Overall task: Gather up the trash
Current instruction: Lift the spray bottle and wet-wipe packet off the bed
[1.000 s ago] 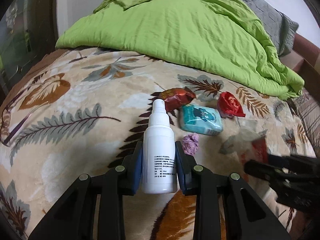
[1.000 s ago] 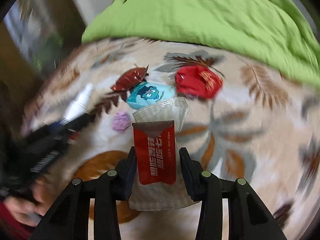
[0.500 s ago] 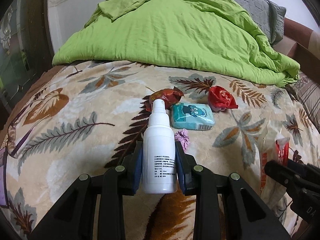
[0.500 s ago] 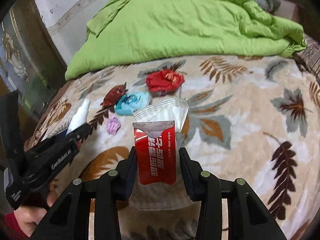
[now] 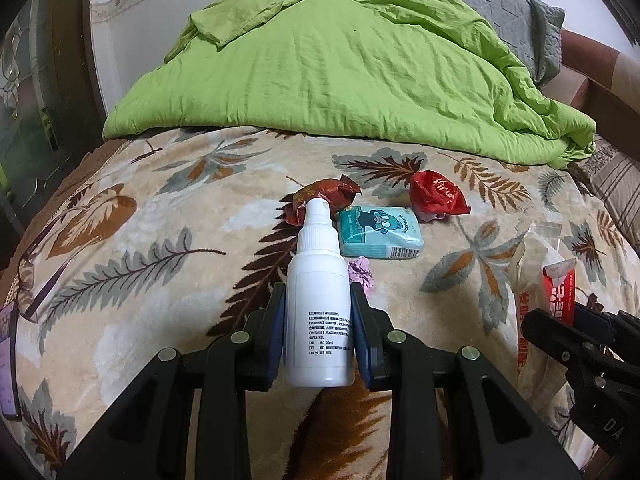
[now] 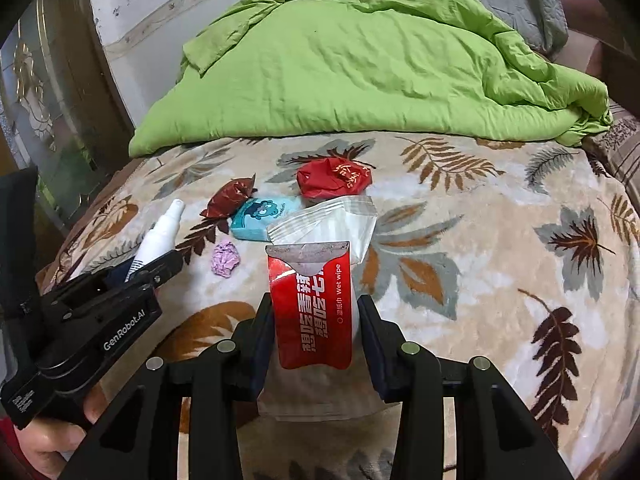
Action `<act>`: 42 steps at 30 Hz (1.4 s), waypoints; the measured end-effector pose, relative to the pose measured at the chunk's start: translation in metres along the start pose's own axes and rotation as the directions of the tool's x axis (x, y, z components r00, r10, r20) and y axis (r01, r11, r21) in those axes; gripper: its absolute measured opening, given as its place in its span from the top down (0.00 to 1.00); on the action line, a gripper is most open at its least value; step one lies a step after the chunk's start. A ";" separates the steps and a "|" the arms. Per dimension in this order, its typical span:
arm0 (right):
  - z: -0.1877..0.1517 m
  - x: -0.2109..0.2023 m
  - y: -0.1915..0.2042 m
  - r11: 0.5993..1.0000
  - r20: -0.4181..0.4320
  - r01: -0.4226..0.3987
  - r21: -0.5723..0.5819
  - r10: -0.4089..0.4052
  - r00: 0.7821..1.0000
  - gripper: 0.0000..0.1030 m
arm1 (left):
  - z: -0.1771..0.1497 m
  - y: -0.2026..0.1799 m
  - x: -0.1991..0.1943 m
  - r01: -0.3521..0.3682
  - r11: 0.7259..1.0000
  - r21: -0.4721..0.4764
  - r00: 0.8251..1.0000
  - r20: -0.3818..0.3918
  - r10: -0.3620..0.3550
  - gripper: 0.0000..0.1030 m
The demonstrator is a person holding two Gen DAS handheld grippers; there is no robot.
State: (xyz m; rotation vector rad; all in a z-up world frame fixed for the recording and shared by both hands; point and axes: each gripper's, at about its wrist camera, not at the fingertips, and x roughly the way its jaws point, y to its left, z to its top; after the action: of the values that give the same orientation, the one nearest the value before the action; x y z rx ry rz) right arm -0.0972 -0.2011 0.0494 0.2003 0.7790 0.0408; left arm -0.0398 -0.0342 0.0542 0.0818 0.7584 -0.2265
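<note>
Above the leaf-patterned blanket on the bed, both grippers are loaded: the left gripper has its jaws pinching a white spray bottle by the label, nozzle pointing away, and the right gripper has its jaws clamped on a red wet-wipe packet together with a clear ribbed plastic bag behind it. By my reading, the picking-up step is done for these pieces and the carry to a bin or bag is in hand; no such container shows in either view, so the next move calls for turning both hands away from the bed while keeping the slippery packet and bag from sliding out. More trash lies on the blanket, well ahead of the jaws: a dark red foil wrapper, a teal tissue pack just beside it, a crumpled bright red wrapper to its right, and a small crumpled purple paper ball nearest the bottle. A rumpled green duvet is heaped behind them, apart from the litter. Nothing blocks those pieces, but neither gripper is free to take them. Eyeglasses rest at the blanket's left edge, not trash by the look.
</note>
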 end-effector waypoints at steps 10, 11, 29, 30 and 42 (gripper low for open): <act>-0.001 -0.002 0.006 1.000 0.013 0.003 -0.027 -0.003 1.000 0.58 | 0.000 0.000 -0.001 0.011 1.000 0.007 1.000 0.002 -0.011 0.72; -0.001 -0.002 0.005 1.000 0.011 0.008 -0.022 -0.008 1.000 0.58 | 0.000 -0.001 -0.001 0.013 1.000 0.008 1.000 0.002 -0.013 0.72; -0.001 -0.017 -0.006 0.998 0.028 0.007 0.064 -0.008 1.000 0.58 | -0.006 -0.013 -0.007 0.048 0.998 0.045 0.999 -0.003 -0.048 0.72; -0.003 -0.020 -0.009 0.996 0.022 -0.004 0.084 0.002 1.000 0.58 | -0.008 -0.014 -0.009 0.054 0.997 0.051 0.999 -0.007 -0.054 0.72; -0.030 -0.081 -0.029 0.986 0.004 -0.060 0.153 0.060 0.998 0.58 | -0.037 -0.042 -0.057 0.239 0.969 0.068 0.971 -0.045 -0.237 0.72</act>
State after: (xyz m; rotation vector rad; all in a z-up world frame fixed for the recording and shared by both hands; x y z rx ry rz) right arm -0.1768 -0.2335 0.0795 0.3694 0.7768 0.0376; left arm -0.1141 -0.0593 0.0672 0.0639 0.7965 -0.4827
